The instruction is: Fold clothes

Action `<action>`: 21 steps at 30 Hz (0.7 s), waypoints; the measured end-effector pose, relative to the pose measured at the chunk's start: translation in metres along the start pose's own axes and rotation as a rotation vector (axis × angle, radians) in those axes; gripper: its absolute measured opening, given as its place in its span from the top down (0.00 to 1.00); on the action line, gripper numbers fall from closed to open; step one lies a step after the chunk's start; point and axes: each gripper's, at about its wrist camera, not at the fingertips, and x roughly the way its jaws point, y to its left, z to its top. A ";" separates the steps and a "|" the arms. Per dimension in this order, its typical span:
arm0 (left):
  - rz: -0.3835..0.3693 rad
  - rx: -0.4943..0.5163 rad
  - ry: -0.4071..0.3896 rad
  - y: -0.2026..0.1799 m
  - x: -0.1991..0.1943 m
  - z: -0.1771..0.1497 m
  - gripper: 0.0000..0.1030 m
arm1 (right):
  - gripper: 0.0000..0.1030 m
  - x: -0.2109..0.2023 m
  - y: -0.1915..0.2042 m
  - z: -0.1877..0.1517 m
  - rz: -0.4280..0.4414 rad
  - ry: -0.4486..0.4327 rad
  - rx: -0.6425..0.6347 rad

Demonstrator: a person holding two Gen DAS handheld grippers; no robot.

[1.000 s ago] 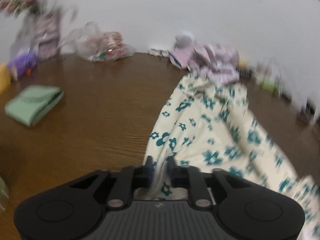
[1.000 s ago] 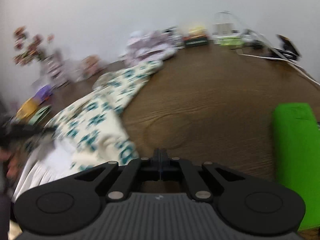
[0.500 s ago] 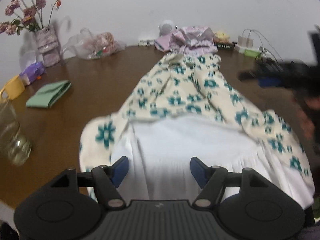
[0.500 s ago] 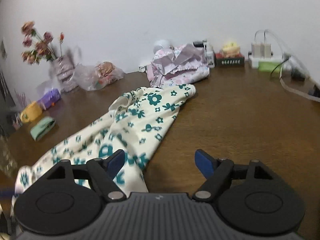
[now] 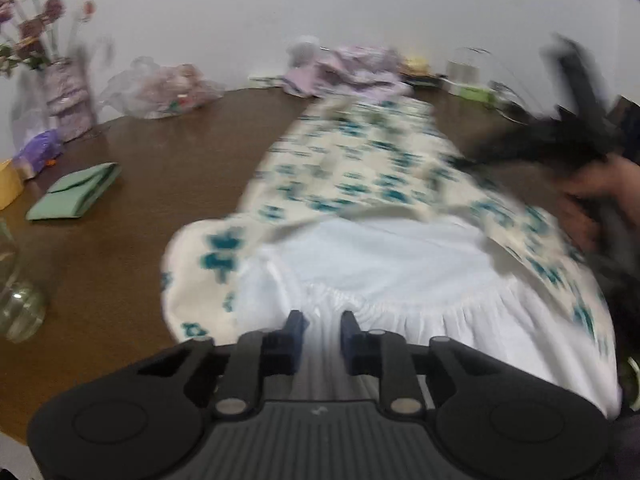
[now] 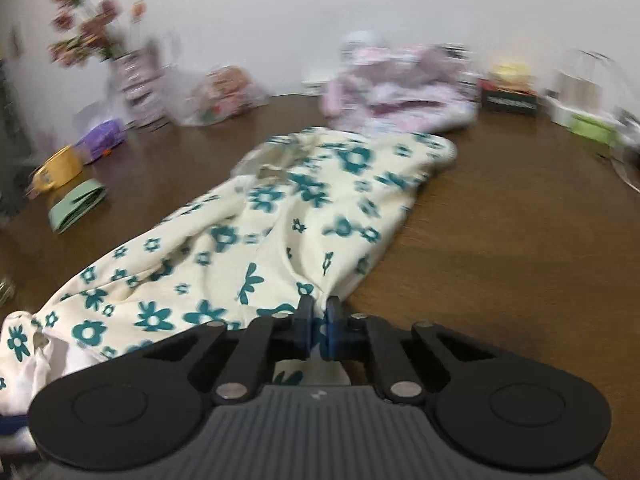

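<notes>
Left wrist view – our grip: our left gripper (image 5: 321,326) had its jaws narrowed onto a gathered pleat of the white lining at the garment's near hem; we judged it clenched on cloth, though blur kept us from being certain.
Left wrist view – garment: the cream cotton garment with teal flower print (image 5: 360,176) ran straight ahead of the claw, long axis pointing away toward the wall, its white inner layer (image 5: 384,256) turned up just beyond the fingertips.
Left wrist view – other claw: our right gripper (image 5: 576,148) showed as a dark smear ahead and to the right, at the garment's right edge.
Left wrist view – surroundings: a folded mint-green cloth (image 5: 74,196) lay ahead-left on the brown wood-grain table (image 5: 168,152); a clear glass jar (image 5: 18,304) stood at far left.
Right wrist view – our grip: the right gripper (image 6: 319,316) was pinched tight on a bunched fold of the printed fabric.
Right wrist view – garment: the cloth (image 6: 280,220) spread ahead and to the left of the claw, soft, creased, lying slack on the table.
Right wrist view – beyond: a crumpled pink-and-lilac garment pile (image 6: 400,88) sat past the far end.
Judgement: both claws held the near end, so the fold would likely carry it forward along the long axis.
</notes>
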 end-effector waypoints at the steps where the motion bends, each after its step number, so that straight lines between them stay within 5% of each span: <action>1: 0.030 -0.012 -0.001 0.009 0.004 0.004 0.84 | 0.96 -0.008 -0.007 -0.007 0.007 -0.003 0.038; 6: 0.160 0.010 -0.019 0.042 0.038 0.031 0.83 | 0.97 -0.066 -0.008 -0.060 0.040 -0.011 0.105; 11: 0.266 0.059 -0.030 0.043 0.051 0.066 0.74 | 0.90 -0.107 0.031 -0.095 0.212 0.035 0.031; 12: 0.246 0.040 -0.051 0.042 0.042 0.069 0.70 | 0.86 -0.113 0.034 -0.095 0.246 0.025 0.016; 14: 0.113 -0.018 -0.124 0.039 0.013 0.067 0.38 | 0.54 -0.123 0.027 -0.082 0.196 -0.054 -0.009; 16: -0.092 -0.049 -0.185 0.036 -0.012 0.057 0.24 | 0.52 -0.128 0.013 -0.067 0.076 -0.138 -0.023; 18: -0.206 -0.033 -0.173 0.023 -0.025 0.043 0.23 | 0.52 -0.125 -0.001 -0.060 0.002 -0.147 -0.022; 21: -0.268 0.026 -0.101 0.003 -0.028 0.020 0.23 | 0.49 -0.123 -0.019 -0.063 -0.030 -0.136 -0.043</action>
